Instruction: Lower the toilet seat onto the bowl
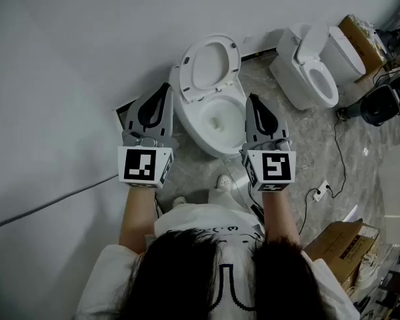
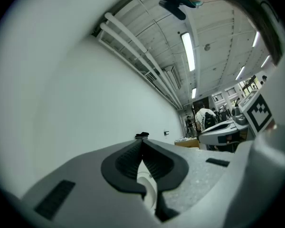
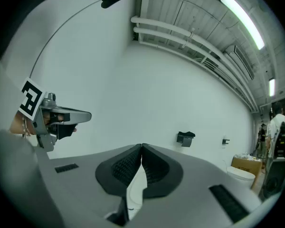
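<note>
A white toilet stands against the wall in the head view. Its seat (image 1: 232, 64) is raised, leaning back toward the wall above the open bowl (image 1: 190, 121). My left gripper (image 1: 165, 87) hovers just left of the bowl and is shut with nothing in it; in the left gripper view its jaws (image 2: 142, 141) meet at the tips and face the bare wall. My right gripper (image 1: 252, 99) hovers at the bowl's right side, also shut and holding nothing. The right gripper view shows the tips (image 3: 141, 146) touching, with the left gripper (image 3: 61, 120) off to the left.
A second white toilet (image 1: 313, 62) stands to the right. Cardboard boxes sit at the back right (image 1: 361, 40) and near my right side (image 1: 343, 245). A cable (image 1: 340, 159) trails over the marbled floor. The grey wall (image 1: 67, 79) fills the left.
</note>
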A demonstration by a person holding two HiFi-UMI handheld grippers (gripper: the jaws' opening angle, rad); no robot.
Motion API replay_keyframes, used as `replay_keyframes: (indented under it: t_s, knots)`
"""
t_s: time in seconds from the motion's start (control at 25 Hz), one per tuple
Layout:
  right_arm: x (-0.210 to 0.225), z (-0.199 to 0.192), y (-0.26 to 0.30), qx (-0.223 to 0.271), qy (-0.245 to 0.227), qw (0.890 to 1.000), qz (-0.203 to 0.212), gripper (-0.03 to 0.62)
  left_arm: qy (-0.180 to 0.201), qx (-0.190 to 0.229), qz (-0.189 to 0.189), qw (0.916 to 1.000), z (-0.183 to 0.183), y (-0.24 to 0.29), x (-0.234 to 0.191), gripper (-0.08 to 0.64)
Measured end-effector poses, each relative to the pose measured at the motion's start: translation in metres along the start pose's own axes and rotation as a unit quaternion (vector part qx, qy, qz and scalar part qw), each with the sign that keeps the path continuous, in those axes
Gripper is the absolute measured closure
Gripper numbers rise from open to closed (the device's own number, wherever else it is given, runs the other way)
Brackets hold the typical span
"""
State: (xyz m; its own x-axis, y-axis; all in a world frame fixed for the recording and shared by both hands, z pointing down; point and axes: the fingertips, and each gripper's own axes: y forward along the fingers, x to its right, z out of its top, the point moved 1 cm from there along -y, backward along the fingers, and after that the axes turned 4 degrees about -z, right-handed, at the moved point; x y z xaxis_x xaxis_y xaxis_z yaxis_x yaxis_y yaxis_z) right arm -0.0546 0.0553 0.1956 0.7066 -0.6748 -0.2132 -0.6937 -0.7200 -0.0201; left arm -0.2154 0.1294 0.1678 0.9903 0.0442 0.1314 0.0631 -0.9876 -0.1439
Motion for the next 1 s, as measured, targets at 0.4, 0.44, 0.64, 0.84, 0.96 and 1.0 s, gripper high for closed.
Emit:
replay_keyframes:
  t_s: [0.4, 0.44, 0.64, 0.84, 0.96, 1.0]
  knots:
    - [0.015, -0.008, -0.001, 0.003, 0.009, 1.0, -0.005, 0.563, 0.009, -0.008, -0.006, 0.9999, -0.008, 0.014, 0.011, 0.551]
    - [0.016, -0.009, 0.0, 0.003, 0.012, 1.0, -0.004, 0.563, 0.01, -0.009, -0.005, 0.9999, -0.009, 0.016, 0.011, 0.551]
    - [0.03, -0.018, 0.014, -0.003, 0.011, 1.0, 0.002, 0.563, 0.011, -0.014, 0.002, 0.9998, -0.013, 0.034, 0.012, 0.551]
    - [0.054, -0.03, 0.033, -0.008, 0.02, 1.0, 0.007, 0.563, 0.013, -0.023, 0.009, 0.9996, -0.022, 0.062, 0.018, 0.551]
    - [0.073, -0.041, 0.044, -0.011, 0.025, 1.0, 0.015, 0.563, 0.014, -0.028, 0.017, 0.9994, -0.027, 0.082, 0.025, 0.551]
    - [0.08, -0.045, 0.048, -0.011, 0.028, 0.999, 0.018, 0.563, 0.015, -0.031, 0.02, 0.9992, -0.029, 0.088, 0.028, 0.551]
